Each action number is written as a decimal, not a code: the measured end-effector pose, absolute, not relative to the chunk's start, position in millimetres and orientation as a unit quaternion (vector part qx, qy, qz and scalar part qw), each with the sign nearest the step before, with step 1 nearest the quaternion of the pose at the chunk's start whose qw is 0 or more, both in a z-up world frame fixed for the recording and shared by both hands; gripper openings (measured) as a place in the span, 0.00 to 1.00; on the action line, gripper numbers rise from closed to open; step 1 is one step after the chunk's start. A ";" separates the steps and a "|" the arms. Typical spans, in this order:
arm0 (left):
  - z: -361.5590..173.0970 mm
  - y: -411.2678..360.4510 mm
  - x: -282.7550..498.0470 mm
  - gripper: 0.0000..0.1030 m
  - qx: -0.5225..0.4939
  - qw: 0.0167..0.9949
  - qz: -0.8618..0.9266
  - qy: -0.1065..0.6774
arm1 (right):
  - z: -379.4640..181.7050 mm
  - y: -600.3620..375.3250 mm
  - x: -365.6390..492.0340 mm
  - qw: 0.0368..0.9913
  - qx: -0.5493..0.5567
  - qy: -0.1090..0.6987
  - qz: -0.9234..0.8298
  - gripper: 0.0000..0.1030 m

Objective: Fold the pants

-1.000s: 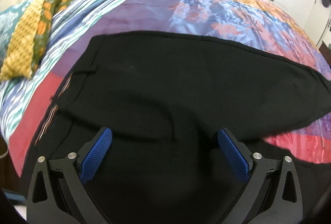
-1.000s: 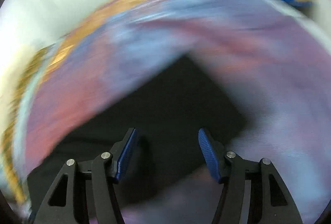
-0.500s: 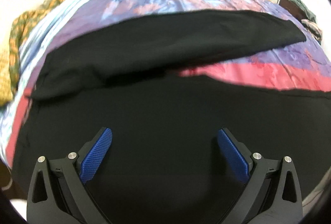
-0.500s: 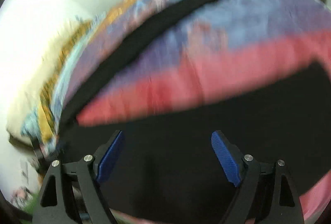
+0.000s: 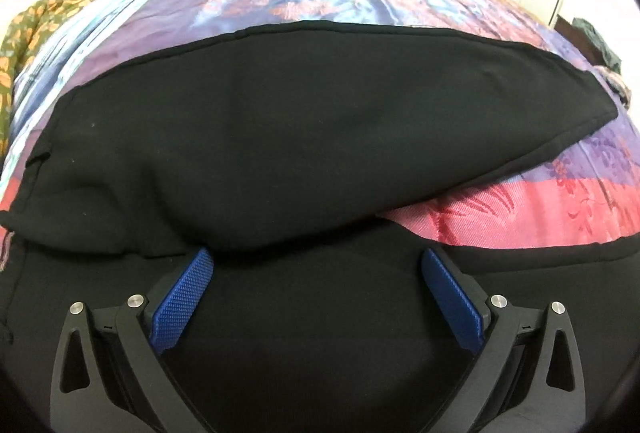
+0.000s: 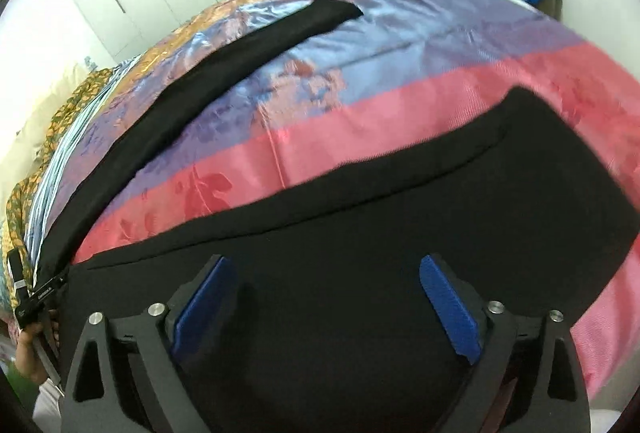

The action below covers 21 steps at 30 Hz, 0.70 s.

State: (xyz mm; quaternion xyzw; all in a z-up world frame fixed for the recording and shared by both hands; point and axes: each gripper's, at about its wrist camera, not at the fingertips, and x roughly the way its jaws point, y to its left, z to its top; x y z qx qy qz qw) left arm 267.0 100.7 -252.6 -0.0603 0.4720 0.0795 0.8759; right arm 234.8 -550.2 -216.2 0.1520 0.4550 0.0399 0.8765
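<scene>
Both the left hand-held gripper (image 5: 316,273) and right hand-held gripper (image 6: 326,275) are hovering wide open, the right's jaws having just been opening, above black pants (image 5: 304,137) apparently lying spread on the bed (image 6: 400,45) beneath them, needing matched leg-edge pinches.

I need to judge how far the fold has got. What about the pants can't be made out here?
- Pants waistband: left wrist view, cut off at the left edge.
- Near leg's hem: right wrist view, blurred.
- Black cloth's folds: both views, too dark to show.
</scene>
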 end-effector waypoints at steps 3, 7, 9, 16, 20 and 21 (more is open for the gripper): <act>-253.5 102.0 265.6 0.99 -0.062 0.876 0.079 0.472 | -222.2 -540.1 239.0 0.881 0.129 0.453 0.039 1.00; -254.7 99.0 267.9 0.99 -0.056 0.876 0.081 0.473 | -224.9 -530.1 237.3 0.886 0.097 0.452 0.027 1.00; -254.6 100.4 266.3 0.99 -0.056 0.875 0.081 0.473 | -225.5 -531.8 235.7 0.887 0.101 0.450 0.028 1.00; -254.5 100.7 266.2 0.99 -0.056 0.876 0.081 0.473 | -224.9 -531.5 236.4 0.888 0.106 0.446 0.029 1.00; -254.5 100.8 266.2 0.99 -0.056 0.876 0.081 0.473 | -224.2 -531.9 236.4 0.889 0.111 0.443 0.030 1.00; -254.5 100.8 266.3 0.99 -0.056 0.876 0.081 0.473 | -224.0 -532.1 236.2 0.889 0.112 0.442 0.031 1.00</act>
